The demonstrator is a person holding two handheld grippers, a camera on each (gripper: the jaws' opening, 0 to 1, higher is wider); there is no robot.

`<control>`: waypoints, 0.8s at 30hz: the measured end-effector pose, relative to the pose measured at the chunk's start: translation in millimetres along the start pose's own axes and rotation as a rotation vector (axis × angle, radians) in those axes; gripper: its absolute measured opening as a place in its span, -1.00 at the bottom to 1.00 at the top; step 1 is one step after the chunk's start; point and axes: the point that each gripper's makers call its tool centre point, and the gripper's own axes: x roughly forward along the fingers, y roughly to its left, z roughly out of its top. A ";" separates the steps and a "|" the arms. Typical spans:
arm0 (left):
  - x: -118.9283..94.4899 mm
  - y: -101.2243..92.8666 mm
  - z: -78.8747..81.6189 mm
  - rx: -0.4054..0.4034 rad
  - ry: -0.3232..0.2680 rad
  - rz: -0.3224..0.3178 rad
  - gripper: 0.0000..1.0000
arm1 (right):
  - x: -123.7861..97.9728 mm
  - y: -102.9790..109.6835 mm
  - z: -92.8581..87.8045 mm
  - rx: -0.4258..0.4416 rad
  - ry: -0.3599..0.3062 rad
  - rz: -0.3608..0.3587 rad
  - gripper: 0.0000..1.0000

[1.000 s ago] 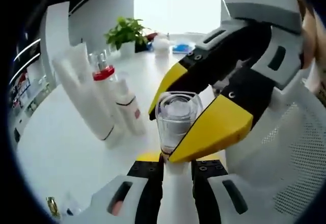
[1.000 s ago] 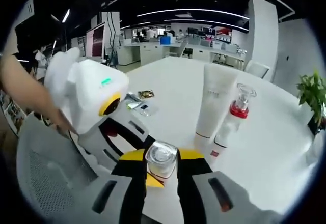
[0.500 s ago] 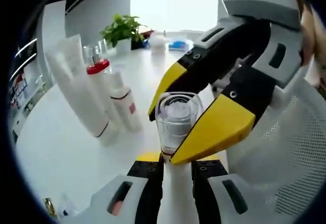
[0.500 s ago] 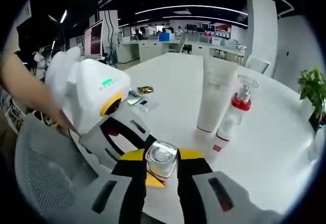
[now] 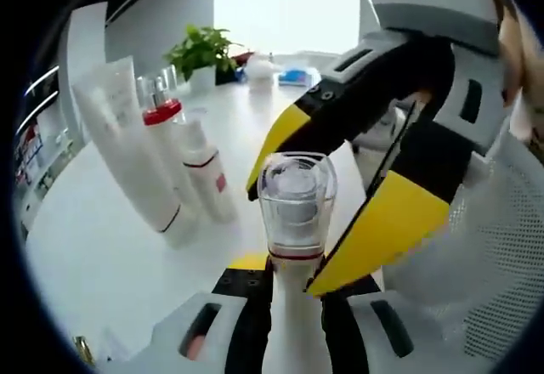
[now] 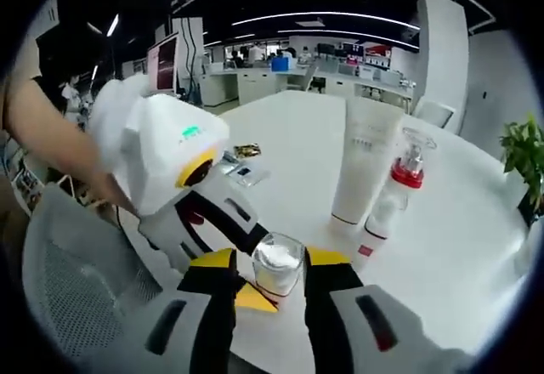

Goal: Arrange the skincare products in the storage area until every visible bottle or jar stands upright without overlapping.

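Note:
A white bottle (image 5: 297,340) with a clear cap (image 5: 296,197) stands upright in my left gripper (image 5: 297,296), which is shut on its neck. My right gripper (image 5: 283,240) reaches in from the right, its yellow jaws spread on both sides of the cap with a gap showing. In the right gripper view the cap (image 6: 278,263) sits between my right gripper's (image 6: 274,274) parted jaws, and the left gripper (image 6: 257,294) comes in below it. On the table stand a white tube (image 5: 127,144), a red-collared pump bottle (image 5: 161,119) and a small white bottle (image 5: 208,174), all upright and close together.
The round white table (image 6: 459,255) carries a potted plant (image 5: 202,49) at its far side and small sachets (image 6: 238,166) near its edge. A white mesh chair (image 6: 76,289) sits close beneath the grippers. A person's arm (image 6: 51,144) holds the left gripper.
My right gripper's jaws have spread apart and let go of the clear cap. The left gripper still holds the bottle, which now shows slightly higher.

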 end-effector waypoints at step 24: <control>14.1 35.1 13.8 0.029 -0.032 -0.033 -0.66 | -28.2 -58.7 -13.6 0.085 -0.040 -0.104 0.39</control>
